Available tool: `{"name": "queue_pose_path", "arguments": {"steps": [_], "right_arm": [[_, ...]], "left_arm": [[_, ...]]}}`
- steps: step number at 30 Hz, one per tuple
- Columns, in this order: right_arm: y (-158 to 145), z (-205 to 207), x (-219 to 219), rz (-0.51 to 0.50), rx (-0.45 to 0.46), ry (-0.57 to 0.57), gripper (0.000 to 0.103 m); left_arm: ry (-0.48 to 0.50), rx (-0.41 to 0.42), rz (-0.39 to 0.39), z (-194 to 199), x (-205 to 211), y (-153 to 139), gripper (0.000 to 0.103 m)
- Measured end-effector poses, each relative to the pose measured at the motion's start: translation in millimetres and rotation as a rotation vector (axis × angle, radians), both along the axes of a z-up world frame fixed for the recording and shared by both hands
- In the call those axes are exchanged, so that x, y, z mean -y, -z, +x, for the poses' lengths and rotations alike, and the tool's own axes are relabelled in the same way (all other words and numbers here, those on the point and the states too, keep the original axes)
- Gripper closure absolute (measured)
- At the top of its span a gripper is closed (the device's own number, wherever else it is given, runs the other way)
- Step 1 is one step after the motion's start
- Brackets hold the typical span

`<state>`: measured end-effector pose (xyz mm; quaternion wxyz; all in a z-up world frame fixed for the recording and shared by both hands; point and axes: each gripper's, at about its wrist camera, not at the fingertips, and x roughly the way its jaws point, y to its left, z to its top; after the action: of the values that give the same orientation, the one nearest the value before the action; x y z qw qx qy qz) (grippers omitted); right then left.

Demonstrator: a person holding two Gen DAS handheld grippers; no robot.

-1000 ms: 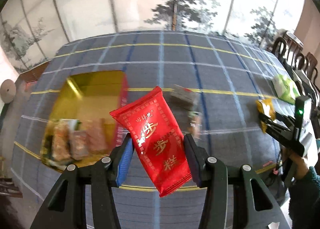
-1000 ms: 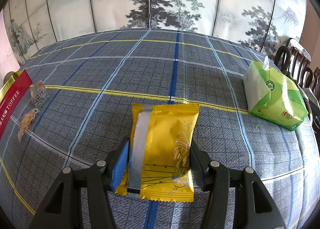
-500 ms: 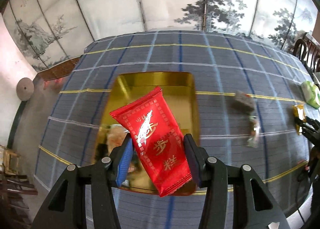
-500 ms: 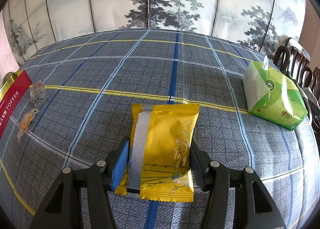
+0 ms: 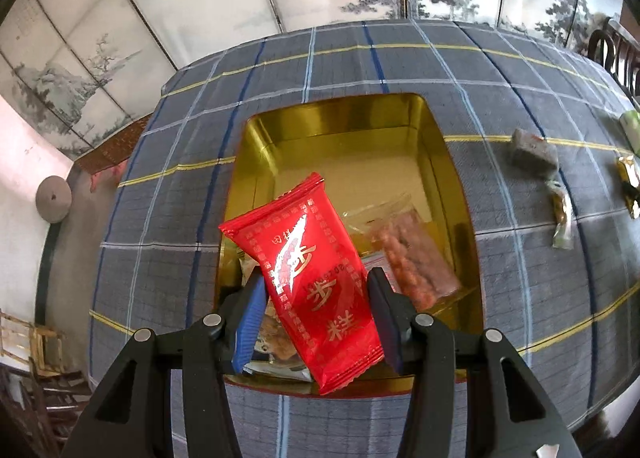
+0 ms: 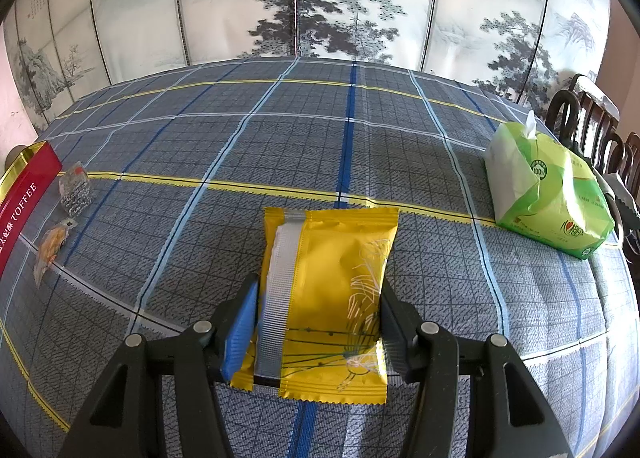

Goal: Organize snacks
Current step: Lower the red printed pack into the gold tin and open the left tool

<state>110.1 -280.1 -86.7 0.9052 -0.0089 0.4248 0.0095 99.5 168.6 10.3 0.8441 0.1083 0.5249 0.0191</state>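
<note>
My left gripper (image 5: 316,298) is shut on a red snack packet (image 5: 308,270) and holds it above the near end of an open gold tin (image 5: 348,125). Several wrapped snacks lie in the tin's near part, one an orange-brown packet (image 5: 416,262). My right gripper (image 6: 318,312) is shut on a yellow snack packet (image 6: 332,290) just above the plaid tablecloth. The tin's red side (image 6: 20,197), lettered TOFFEE, shows at the left edge of the right wrist view.
Two small wrapped snacks lie on the cloth right of the tin, a grey one (image 5: 534,153) (image 6: 74,189) and an orange one (image 5: 562,217) (image 6: 50,250). A green tissue pack (image 6: 548,193) sits at the right. Dark chairs (image 6: 592,117) stand past the table's right edge.
My left gripper has carried the red packet leftward over the tin, which now lies centred beneath it. My right gripper and the yellow packet have not moved.
</note>
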Motion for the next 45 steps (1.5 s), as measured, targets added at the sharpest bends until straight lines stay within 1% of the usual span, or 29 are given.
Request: {"name": "queue_pose_path", "arguments": {"steps": [2, 7, 17, 22, 25, 32, 39, 45], "right_arm": [[0, 0, 0, 0.0, 0.0, 0.0, 0.046], [0, 0, 0, -0.002, 0.0, 0.002, 0.046], [0, -1, 3, -0.001, 0.0, 0.005, 0.046], [0, -1, 3, -0.005, 0.001, 0.006, 0.047], [0, -3, 8, -0.016, 0.003, 0.009, 0.047], [-1, -6, 5, -0.033, 0.006, 0.022, 0.047], [-1, -7, 0, -0.032, -0.002, 0.064, 0.047], [-3, -8, -7, -0.052, -0.012, 0.096, 0.047]], "left_arm": [[0.016, -0.011, -0.018, 2, -4, 2, 0.056], [0.047, -0.005, -0.012, 0, -3, 5, 0.056], [0.035, -0.007, -0.057, -3, -11, 12, 0.051], [0.013, 0.012, -0.079, -6, -13, 13, 0.051], [-0.003, 0.014, -0.098, -7, -14, 15, 0.045], [-0.034, 0.026, -0.143, -10, -15, 17, 0.041], [-0.048, 0.062, -0.181, -21, -15, 11, 0.036], [-0.029, 0.105, -0.157, -32, -4, 3, 0.03]]}}
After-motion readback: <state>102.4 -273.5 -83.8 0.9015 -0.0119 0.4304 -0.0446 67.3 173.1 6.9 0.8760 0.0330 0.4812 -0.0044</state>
